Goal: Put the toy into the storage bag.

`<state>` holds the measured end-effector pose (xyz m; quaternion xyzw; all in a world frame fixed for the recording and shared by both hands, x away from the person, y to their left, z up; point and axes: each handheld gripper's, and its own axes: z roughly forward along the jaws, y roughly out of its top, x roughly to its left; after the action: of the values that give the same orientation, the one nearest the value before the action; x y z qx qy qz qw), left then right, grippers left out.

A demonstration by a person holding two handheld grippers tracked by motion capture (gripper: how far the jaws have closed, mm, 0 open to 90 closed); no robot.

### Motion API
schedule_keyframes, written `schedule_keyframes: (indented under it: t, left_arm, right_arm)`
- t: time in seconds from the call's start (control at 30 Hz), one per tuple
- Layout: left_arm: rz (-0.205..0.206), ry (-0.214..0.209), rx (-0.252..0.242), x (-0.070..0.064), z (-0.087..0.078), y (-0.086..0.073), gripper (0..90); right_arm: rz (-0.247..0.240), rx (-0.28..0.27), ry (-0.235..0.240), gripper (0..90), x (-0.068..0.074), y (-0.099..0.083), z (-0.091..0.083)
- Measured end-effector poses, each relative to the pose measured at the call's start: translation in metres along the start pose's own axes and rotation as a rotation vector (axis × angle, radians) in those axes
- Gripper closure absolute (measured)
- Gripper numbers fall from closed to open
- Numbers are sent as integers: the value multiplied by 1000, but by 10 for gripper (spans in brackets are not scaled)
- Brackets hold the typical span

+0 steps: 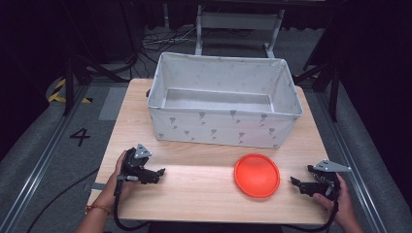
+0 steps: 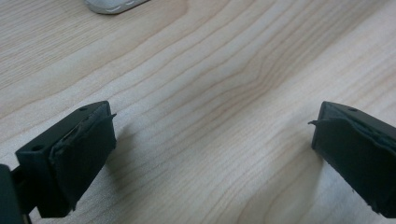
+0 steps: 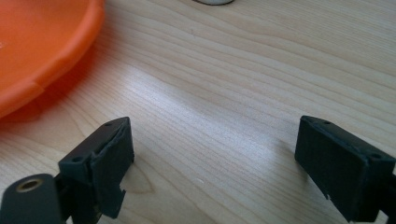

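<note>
The high view looks forward and down from above the near edge, taking in the whole counter, far bin and floor beyond. Each gripper view sits low and close over the wood, looking along its own jaws. The right gripper view shares the disc with the high view; both gripper views catch the bin's base.

left hand-held gripper: jaws apart; right hand-held gripper: jaws apart
</note>
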<state>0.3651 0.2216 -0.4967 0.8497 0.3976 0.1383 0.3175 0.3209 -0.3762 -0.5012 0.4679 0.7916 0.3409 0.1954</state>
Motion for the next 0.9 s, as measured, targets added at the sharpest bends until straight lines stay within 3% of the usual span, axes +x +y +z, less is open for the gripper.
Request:
schedule_keyframes:
  t: [0.33, 0.53, 0.9]
  left_arm:
    - [38, -36, 0, 3, -5, -6, 1]
    - [32, -36, 2, 3, -5, -6, 2]
    - [34, -37, 0, 3, -5, -6, 2]
  right_arm:
    - [-4, -3, 5, 144, 1, 0, 0]
    - [1, -2, 2, 146, 1, 0, 0]
    - [-39, -11, 61, 195, -4, -2, -3]
